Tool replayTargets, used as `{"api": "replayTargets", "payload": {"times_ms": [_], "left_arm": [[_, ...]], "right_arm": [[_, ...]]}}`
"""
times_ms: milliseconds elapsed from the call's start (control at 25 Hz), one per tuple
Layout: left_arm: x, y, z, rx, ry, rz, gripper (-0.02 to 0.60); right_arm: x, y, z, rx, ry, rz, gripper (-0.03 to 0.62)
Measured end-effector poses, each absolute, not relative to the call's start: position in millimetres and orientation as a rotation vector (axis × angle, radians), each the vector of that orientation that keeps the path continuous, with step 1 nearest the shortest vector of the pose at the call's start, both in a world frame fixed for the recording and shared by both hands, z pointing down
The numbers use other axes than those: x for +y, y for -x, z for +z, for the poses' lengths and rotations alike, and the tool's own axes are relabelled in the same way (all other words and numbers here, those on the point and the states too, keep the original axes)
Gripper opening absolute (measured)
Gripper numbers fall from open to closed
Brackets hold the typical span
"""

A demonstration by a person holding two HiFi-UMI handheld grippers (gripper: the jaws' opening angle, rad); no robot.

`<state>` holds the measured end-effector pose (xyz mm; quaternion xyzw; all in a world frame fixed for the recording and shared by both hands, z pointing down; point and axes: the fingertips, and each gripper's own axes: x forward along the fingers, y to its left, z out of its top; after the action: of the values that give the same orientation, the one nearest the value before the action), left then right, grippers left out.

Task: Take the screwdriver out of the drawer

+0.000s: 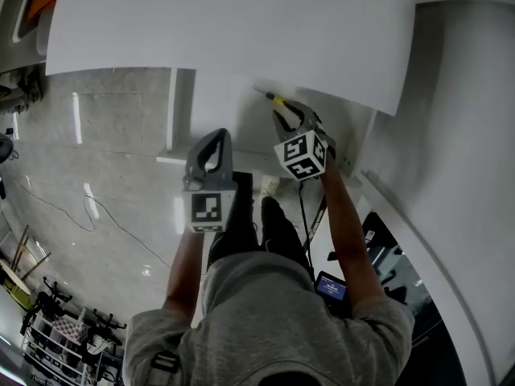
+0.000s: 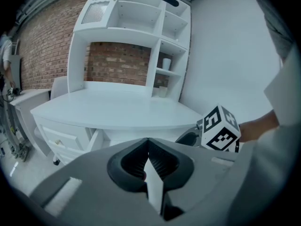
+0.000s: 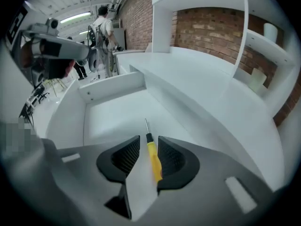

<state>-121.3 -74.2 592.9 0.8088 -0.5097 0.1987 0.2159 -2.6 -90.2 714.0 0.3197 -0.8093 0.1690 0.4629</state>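
A screwdriver (image 3: pixel 153 159) with a yellow handle and a thin metal tip lies on the floor of the open white drawer (image 3: pixel 108 112). My right gripper (image 3: pixel 149 140) points steeply down into the drawer. Its jaws stand apart on either side of the handle, which lies nearer the right pad; I see no pad pressing on it. In the head view the screwdriver (image 1: pixel 273 97) pokes out beyond the right gripper (image 1: pixel 291 117), under the desk's edge. My left gripper (image 1: pixel 211 147) hangs in front of the drawer, shut and empty, with its pads (image 2: pixel 141 161) meeting at the tips.
A white desk top (image 2: pixel 113 109) overhangs the drawer, and a white shelf unit (image 2: pixel 141 22) stands on it against a brick wall. Closed drawers (image 2: pixel 61 138) sit at the desk's left. A person (image 3: pixel 102 27) stands far off. A cable (image 1: pixel 105 215) runs across the glossy floor.
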Motion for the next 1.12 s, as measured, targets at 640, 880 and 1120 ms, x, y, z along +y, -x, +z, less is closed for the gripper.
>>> {"api": "replayTargets", "payload": {"times_ms": [640,880,1120], "left_arm": [[-84,141,603,-1.419,-2.196,0.541,0.012],[-88,141,602,-1.425,-2.18,0.513,0.012],[-88,145,603,-1.424,-2.195,0.535,0.012]], "right_arm": [[-94,7,776,-1.823,-0.627,0.441,0.144],[-95,5,781,-1.798,-0.612,0.416,0.089],[-95,6,781,-1.794,-0.592,0.411,0.084]]}}
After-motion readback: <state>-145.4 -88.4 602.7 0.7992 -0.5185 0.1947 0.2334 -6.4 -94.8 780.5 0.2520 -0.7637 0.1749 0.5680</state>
